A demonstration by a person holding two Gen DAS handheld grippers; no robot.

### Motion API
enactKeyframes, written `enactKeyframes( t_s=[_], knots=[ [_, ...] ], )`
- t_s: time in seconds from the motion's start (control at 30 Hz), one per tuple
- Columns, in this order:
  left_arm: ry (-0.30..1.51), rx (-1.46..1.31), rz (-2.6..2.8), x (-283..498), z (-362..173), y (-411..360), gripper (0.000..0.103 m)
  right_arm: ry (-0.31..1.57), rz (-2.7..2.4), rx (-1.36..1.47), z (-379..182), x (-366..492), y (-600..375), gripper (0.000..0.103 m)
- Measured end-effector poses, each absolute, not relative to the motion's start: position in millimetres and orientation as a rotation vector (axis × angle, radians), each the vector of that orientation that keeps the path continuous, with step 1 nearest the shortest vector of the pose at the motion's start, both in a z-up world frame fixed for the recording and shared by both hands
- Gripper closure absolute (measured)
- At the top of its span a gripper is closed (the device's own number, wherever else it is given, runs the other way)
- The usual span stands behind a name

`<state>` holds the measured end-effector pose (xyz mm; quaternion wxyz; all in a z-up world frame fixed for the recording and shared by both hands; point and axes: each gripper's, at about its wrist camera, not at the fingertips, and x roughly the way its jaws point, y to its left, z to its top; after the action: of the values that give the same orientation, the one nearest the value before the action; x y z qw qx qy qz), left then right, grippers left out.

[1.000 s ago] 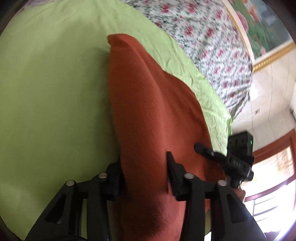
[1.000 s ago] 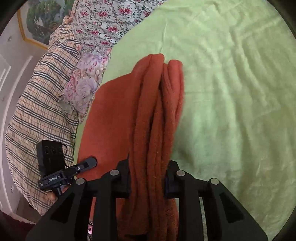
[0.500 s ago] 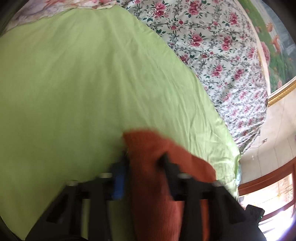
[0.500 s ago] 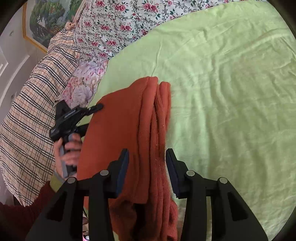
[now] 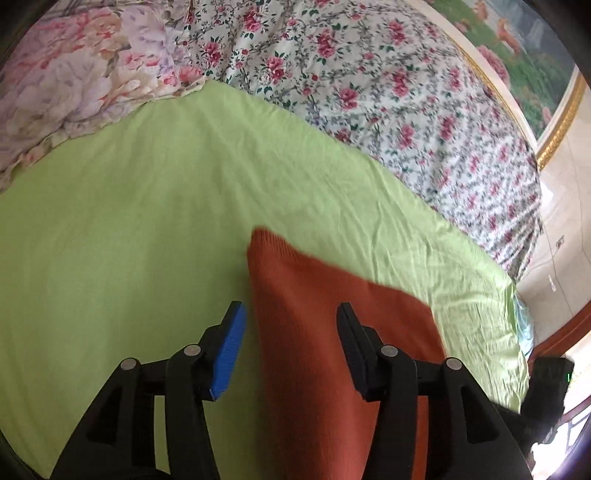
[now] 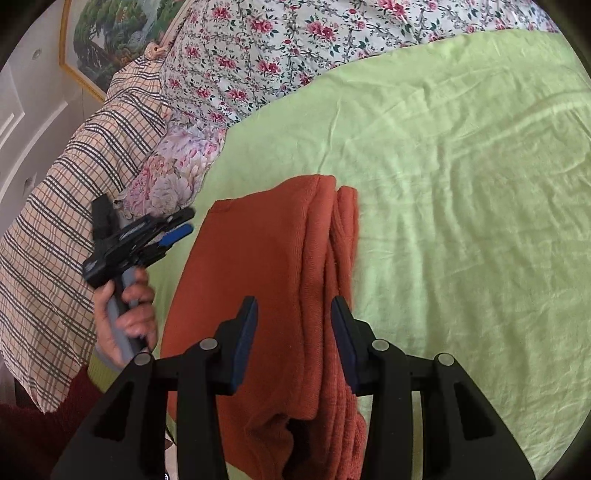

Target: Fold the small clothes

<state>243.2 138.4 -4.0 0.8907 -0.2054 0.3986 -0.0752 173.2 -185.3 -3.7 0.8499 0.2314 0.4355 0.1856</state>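
1. No brand, label or writing can be read in either view.
2. The right claw (image 6: 293,325) points down over the near end of the folded rust-orange knit garment (image 6: 266,295). Its 2 fingers stand apart with the thick folded edge between them, and no pad presses on the cloth: released.
3. The left claw (image 5: 288,328) also tilts downward above the garment (image 5: 332,350). Its jaws are opening; the blue pad sits clear of the cloth's left edge, the black finger hovers over the fabric, and nothing is gripped.
4. In the right wrist view a hand (image 6: 127,314) in a dark red sleeve with a green cuff holds the left claw's (image 6: 177,225) grey handle, just left of the garment.
5. The garment lies folded in layers on the light-green bed sheet (image 6: 461,184).
6. Farther off are a floral quilt (image 5: 369,92), a pastel floral pillow (image 5: 74,74) and a plaid blanket (image 6: 74,184).
7. A gold-framed painting (image 6: 110,33) hangs on the wall.
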Motion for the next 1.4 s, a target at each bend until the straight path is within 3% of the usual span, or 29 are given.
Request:
enactKeyframes(
  t_s=[0.2, 0.23, 0.27, 0.37, 0.53, 0.67, 0.97, 1.1, 1.2, 1.4],
  knots=[
    [0.894, -0.366, -0.147, 179, -22, 123, 0.04, 0.958, 0.369, 0.434, -13, 194, -172, 0.061],
    [0.909, -0.35, -0.146, 173, -25, 119, 0.04, 0.971, 0.367, 0.427, -17, 198, -170, 0.066],
    [0.916, -0.342, -0.149, 168, -28, 118, 0.04, 0.988, 0.355, 0.421, -20, 202, -168, 0.087],
    [0.929, -0.336, -0.156, 159, -31, 117, 0.04, 0.97, 0.355, 0.403, -8, 199, -164, 0.091],
    [0.958, -0.326, -0.148, 156, -41, 116, 0.038, 0.852, 0.37, 0.318, 33, 170, -154, 0.091],
    [0.967, -0.28, -0.132, 155, -49, 110, 0.038, 0.977, 0.279, 0.391, -20, 182, -176, 0.091],
    [0.975, -0.214, -0.06, 163, -65, 105, 0.025, 0.985, 0.249, 0.377, -43, 196, -177, 0.091],
    [0.976, -0.227, -0.058, 160, -59, 107, 0.027, 0.988, 0.242, 0.392, -40, 192, -181, 0.085],
    [0.93, -0.233, -0.088, 148, -43, 108, 0.039, 0.975, 0.234, 0.42, -27, 180, -186, 0.084],
    [0.906, -0.274, -0.179, 165, -25, 106, 0.039, 0.901, 0.262, 0.433, 4, 162, -187, 0.078]
  ],
)
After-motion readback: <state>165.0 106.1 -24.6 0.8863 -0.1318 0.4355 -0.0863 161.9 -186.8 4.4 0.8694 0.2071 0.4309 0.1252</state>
